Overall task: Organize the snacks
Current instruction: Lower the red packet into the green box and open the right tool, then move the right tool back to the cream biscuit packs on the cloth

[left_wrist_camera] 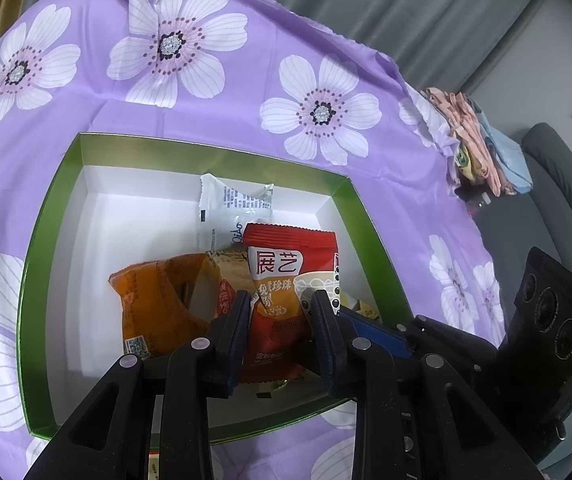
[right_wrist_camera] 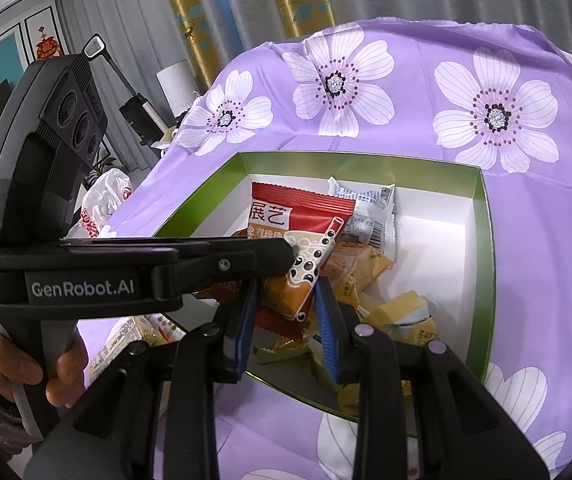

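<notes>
A green box [left_wrist_camera: 62, 184] with a white inside sits on the purple flowered cloth; it also shows in the right wrist view [right_wrist_camera: 482, 240]. My left gripper [left_wrist_camera: 282, 300] is shut on a red snack packet [left_wrist_camera: 286, 264] and holds it upright over the box; the same packet [right_wrist_camera: 298, 216] shows in the right wrist view, with the left gripper's finger [right_wrist_camera: 246, 256] across it. An orange packet [left_wrist_camera: 158, 300] and a white packet [left_wrist_camera: 226, 204] lie in the box. My right gripper [right_wrist_camera: 286, 292] is open and empty, just behind the red packet, above yellow packets [right_wrist_camera: 402, 308].
The cloth-covered table [left_wrist_camera: 206, 120] drops off at its right edge, where folded cloths [left_wrist_camera: 474, 136] and a grey sofa [left_wrist_camera: 558, 184] stand. More snack packets [right_wrist_camera: 126, 340] lie on the cloth left of the box. A white plastic bag [right_wrist_camera: 106, 196] sits beyond the table's left edge.
</notes>
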The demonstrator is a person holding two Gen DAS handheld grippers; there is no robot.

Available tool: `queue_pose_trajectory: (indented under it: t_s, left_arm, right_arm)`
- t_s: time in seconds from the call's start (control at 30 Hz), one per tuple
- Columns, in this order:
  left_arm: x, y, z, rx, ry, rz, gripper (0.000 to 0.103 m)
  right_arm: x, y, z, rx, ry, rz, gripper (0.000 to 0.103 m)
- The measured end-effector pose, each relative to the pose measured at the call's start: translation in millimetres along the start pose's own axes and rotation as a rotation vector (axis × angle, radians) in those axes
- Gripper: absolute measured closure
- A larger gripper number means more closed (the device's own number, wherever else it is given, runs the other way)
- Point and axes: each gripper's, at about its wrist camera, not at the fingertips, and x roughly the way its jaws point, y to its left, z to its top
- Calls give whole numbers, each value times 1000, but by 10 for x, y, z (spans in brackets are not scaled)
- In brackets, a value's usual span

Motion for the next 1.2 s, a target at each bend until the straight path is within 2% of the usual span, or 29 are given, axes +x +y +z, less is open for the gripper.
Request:
queue_pose_trajectory:
  t_s: [0.4,0.53,0.8,0.83,0.87,0.93,1.07,1.13,1.2]
  left_arm:
    - [20,6,0,-7,7,10,70]
    - [22,17,-11,-15,3,15,63]
    - [-2,16,-16,-20,-2,31,63]
    - [-13,21,-12,-24,-3,34,59]
    - [-20,24,-8,-26,-4,39,44]
    - [-62,28,-20,-32,-17,49,24]
    - [-175,-7,-28,-29,-43,56,24]
    - [-251,-46,-44,-21,-61,65,23]
    - [-350,-84,-78,-14,-83,69,19]
  right_arm:
    - [3,0,3,-2,1,-4,71]
    - [-5,-16,-3,-1,-2,-8,71]
    - [-10,1,2,-3,-5,-13,68]
    - [-19,3,3,-3,-7,-18,67]
    - [-37,3,4,-2,-14,-25,65]
    - [-84,3,12,3,-29,-32,59]
    - [-215,-12,0,27,-55,-58,40]
    - [-307,-22,-24,44,-68,-63,36]
    - [-385,-27,-38,63,-80,-73,27]
